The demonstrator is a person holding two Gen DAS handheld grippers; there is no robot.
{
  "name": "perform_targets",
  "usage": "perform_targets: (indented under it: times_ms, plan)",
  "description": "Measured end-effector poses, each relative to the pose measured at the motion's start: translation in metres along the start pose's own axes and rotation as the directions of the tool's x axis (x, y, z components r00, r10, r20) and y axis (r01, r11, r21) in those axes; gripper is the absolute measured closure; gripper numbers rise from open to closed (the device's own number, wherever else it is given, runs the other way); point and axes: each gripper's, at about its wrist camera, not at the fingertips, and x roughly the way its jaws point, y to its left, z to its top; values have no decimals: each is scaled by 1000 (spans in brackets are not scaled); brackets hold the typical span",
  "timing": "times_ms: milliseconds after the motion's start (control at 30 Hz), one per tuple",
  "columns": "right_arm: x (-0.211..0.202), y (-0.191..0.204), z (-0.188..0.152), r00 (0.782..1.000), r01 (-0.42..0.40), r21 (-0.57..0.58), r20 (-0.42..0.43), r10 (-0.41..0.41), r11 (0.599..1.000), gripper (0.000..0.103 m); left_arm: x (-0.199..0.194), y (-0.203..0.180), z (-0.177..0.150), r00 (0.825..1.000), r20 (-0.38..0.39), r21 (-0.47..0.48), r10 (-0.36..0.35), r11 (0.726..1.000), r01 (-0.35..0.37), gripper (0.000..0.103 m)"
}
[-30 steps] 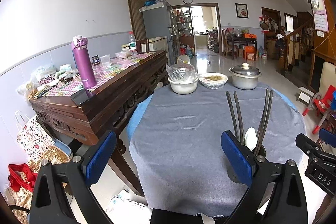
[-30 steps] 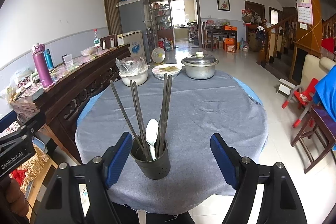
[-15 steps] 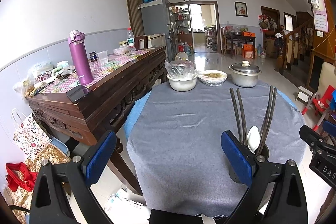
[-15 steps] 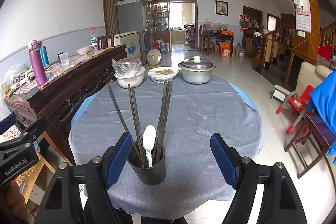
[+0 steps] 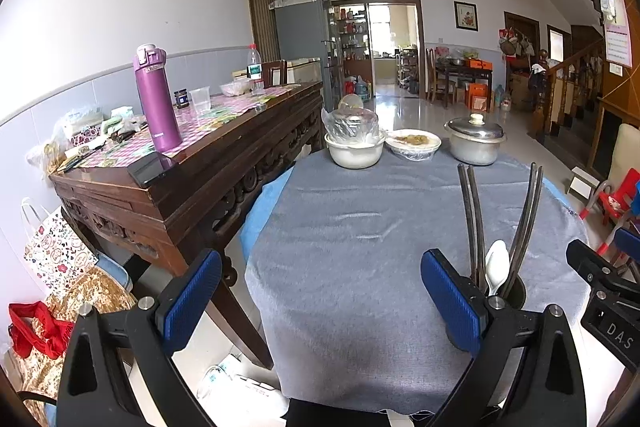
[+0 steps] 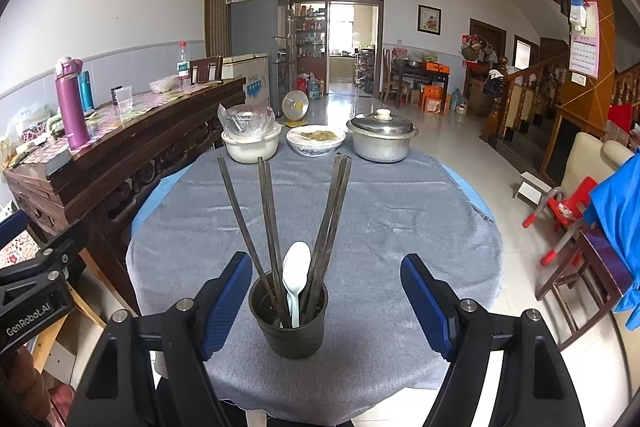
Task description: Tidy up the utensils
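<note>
A dark utensil holder (image 6: 289, 319) stood on the grey tablecloth (image 6: 392, 227) near the table's front edge, just ahead of the right gripper (image 6: 326, 301) and between its spread blue fingers (image 6: 226, 301), which touched nothing. Inside it, several dark chopsticks (image 6: 268, 215) fanned upward around a white spoon (image 6: 296, 269). The left gripper (image 5: 320, 305), its jaws likewise wide apart and empty, hovered off to that holder's left, over the table's near edge; from its camera the holder showed only partly, behind its right finger. Beyond both grippers, at the table's far side, sat a white basin (image 6: 250, 145) covered in plastic, a dish of food (image 6: 316, 139) and a lidded metal pot (image 6: 380, 141). A carved wooden sideboard (image 5: 192, 179) carrying a purple flask (image 5: 156, 103) ran along the left. The utensils appeared already gathered, so the work seemed at an approach or checking stage; any next move would call for closing on one slender item without tipping the holder.
</note>
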Motion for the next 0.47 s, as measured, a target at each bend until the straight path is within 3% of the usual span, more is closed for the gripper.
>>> perform_targets:
  times_ms: [300,467]
  plan:
    - [19,1,0,1000,-9,-1,-28,9,1000,23,19,-3,1,999,-32,5,6,1000,-6,4]
    - [34,-20,-2,1000,12,62,-26,-10,998,23,46,-2,5,997,-74,-21,-15,1000,14,4]
